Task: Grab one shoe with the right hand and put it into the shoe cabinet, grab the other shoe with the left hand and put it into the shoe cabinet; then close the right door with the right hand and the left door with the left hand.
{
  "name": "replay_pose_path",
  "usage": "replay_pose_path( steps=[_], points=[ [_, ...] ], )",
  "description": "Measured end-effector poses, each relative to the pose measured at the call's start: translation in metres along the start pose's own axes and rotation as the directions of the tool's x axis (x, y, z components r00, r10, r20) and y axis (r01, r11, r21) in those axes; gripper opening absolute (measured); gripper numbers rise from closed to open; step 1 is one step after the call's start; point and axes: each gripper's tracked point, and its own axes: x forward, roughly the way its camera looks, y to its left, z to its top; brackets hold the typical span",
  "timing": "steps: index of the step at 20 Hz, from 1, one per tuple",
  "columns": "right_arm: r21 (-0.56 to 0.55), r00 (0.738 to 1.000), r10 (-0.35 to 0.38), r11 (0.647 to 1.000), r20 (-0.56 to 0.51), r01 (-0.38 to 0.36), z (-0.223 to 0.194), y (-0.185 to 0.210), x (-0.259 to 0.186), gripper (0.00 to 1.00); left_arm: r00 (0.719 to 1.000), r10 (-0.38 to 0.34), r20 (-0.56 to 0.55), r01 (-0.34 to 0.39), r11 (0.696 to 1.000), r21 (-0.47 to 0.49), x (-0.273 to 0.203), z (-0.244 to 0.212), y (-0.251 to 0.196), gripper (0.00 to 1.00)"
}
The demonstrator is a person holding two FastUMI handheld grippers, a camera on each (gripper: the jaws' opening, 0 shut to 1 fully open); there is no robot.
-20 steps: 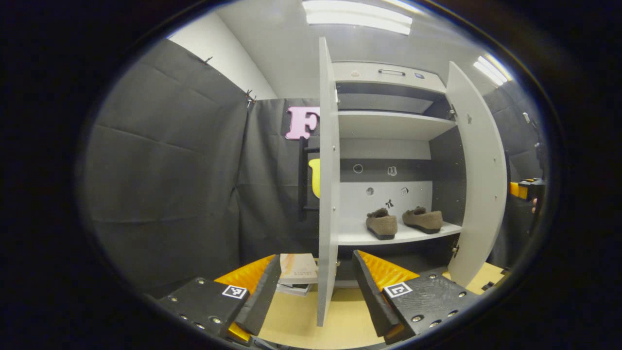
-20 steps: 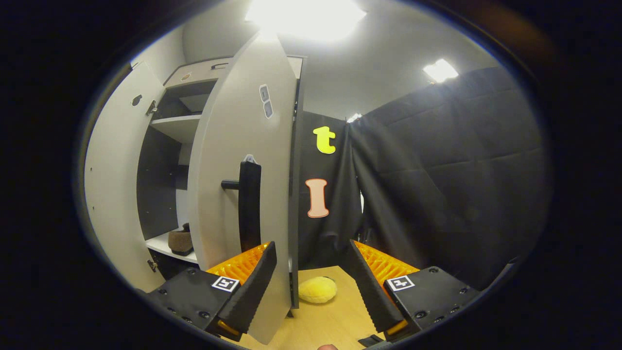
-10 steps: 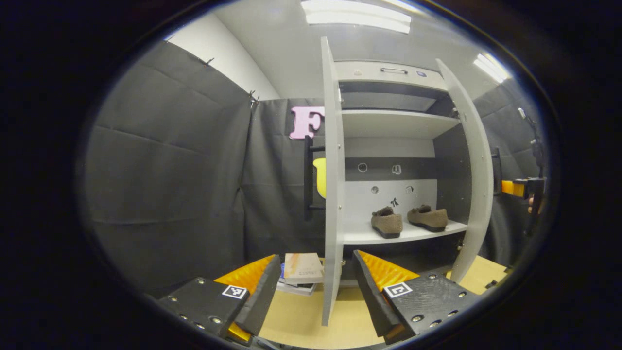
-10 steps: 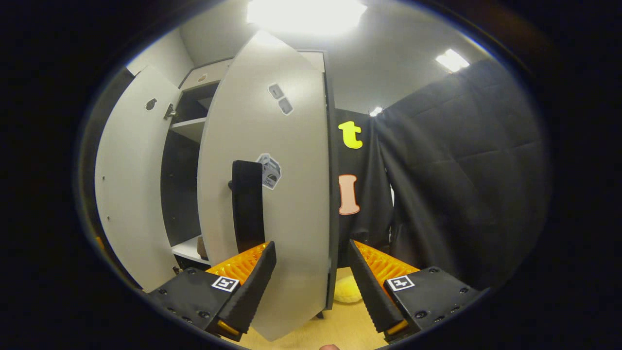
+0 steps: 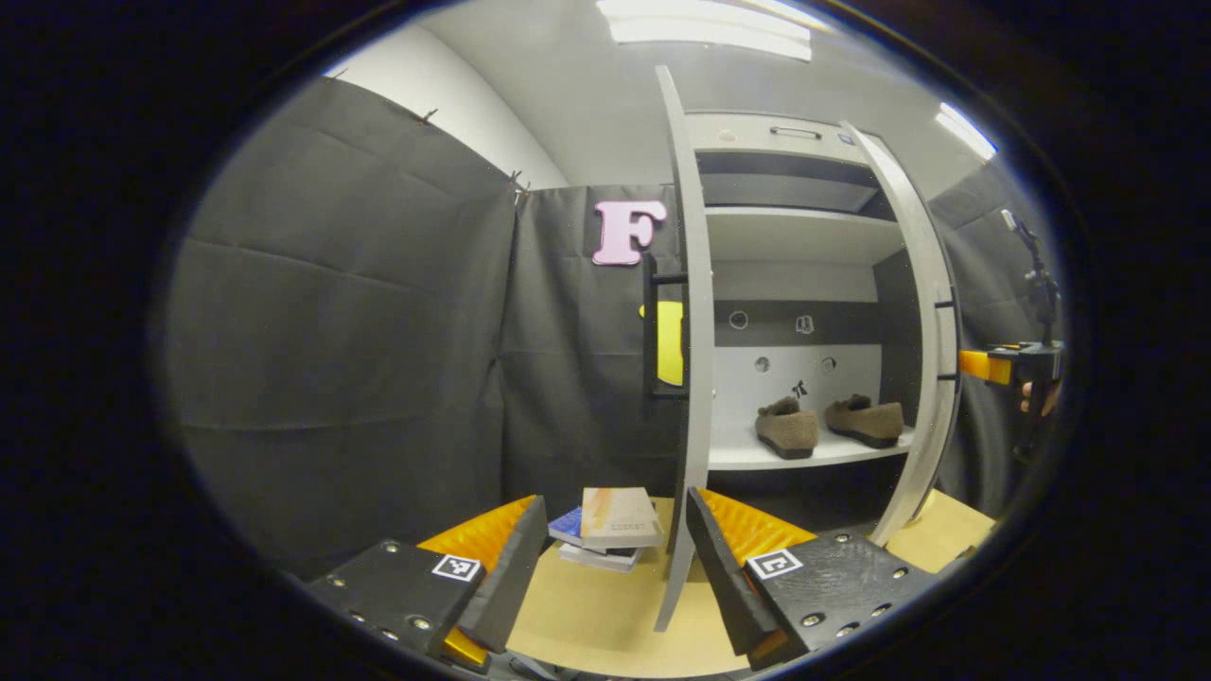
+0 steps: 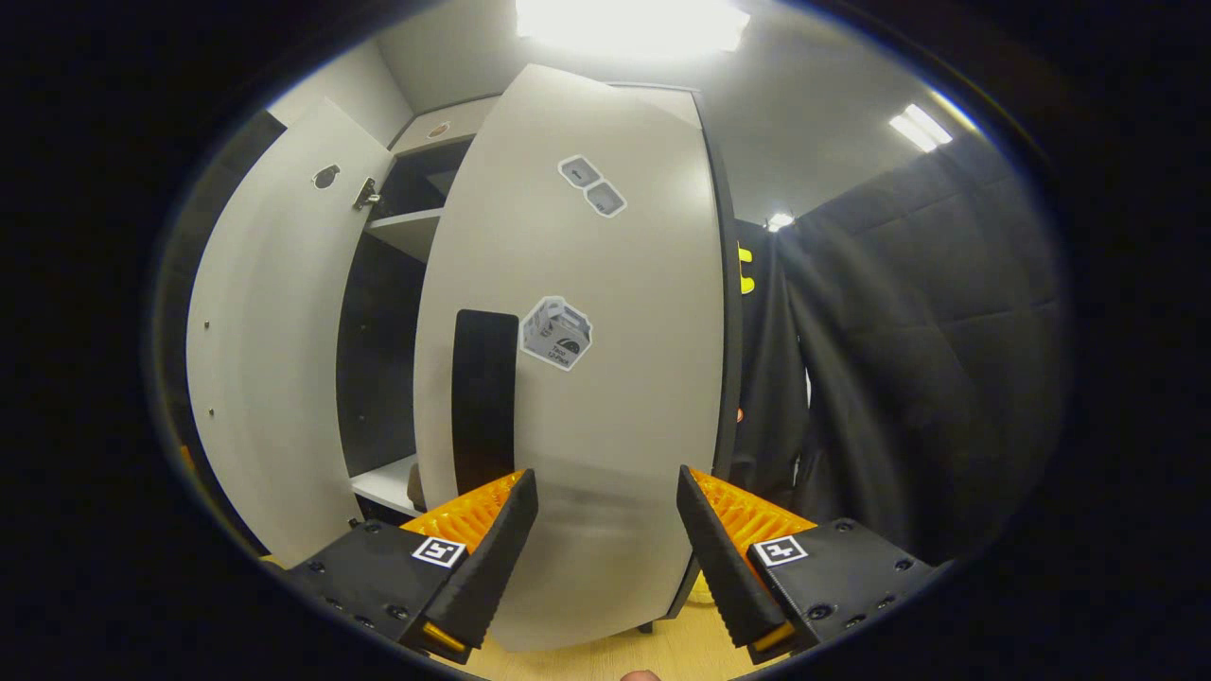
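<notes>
**Right door half shut, left door waiting**

Inside the cabinet [image 5: 785, 236], both shoes [image 5: 787, 428] [image 5: 863, 421] sit side by side on the lower shelf [image 5: 804, 457], so only the doors remain. Right gripper [image 6: 601, 544] is wide and holds nothing; its outer face is just ahead of the fingers, the black handle [image 6: 483, 388] to their left. My judgement: push flat on the right door [image 6: 577, 378] near the handle, steady, until it seats. Left gripper [image 5: 615, 558] is also wide and empty, with the left door [image 5: 695, 378] edge-on between its fingers. It should shift outside that edge before pushing. Books [image 5: 610, 525] lie on the tabletop [image 5: 587, 615] just beside the door's lower edge, on its outer side, so keep the gripper above them.
</notes>
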Motion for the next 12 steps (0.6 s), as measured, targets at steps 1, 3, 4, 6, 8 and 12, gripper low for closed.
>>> replay_pose_path(
  steps=[1,3,4,6,8,12],
  points=[
    [0.009,1.000,-0.004,1.000,-0.004,0.004,-0.001,-0.002,0.001,0.95,1.000,0.009,-0.002,-0.009,1.000,-0.002,0.000,0.000,0.001,0.92],
    [0.006,1.000,-0.018,1.000,-0.010,0.018,-0.005,-0.013,-0.001,0.98,1.000,0.028,0.004,-0.028,1.000,-0.002,0.002,0.000,0.004,0.92],
    [-0.005,0.999,-0.028,1.000,-0.015,0.028,-0.009,-0.022,-0.008,0.98,0.999,0.038,0.011,-0.038,0.999,-0.006,0.003,0.001,0.006,0.92],
    [-0.030,0.998,-0.049,0.998,-0.026,0.048,-0.016,-0.039,-0.019,0.98,0.998,0.056,0.021,-0.055,0.998,-0.017,0.007,0.004,0.008,0.93],
    [-0.050,0.997,-0.070,0.996,-0.039,0.068,-0.024,-0.056,-0.030,0.98,0.997,0.073,0.034,-0.072,0.997,-0.028,0.011,0.007,0.010,0.92],
    [-0.055,0.990,-0.122,0.991,-0.068,0.118,-0.040,-0.088,-0.046,0.98,0.992,0.104,0.075,-0.102,0.994,-0.030,0.021,0.018,0.019,0.92]
  ],
)
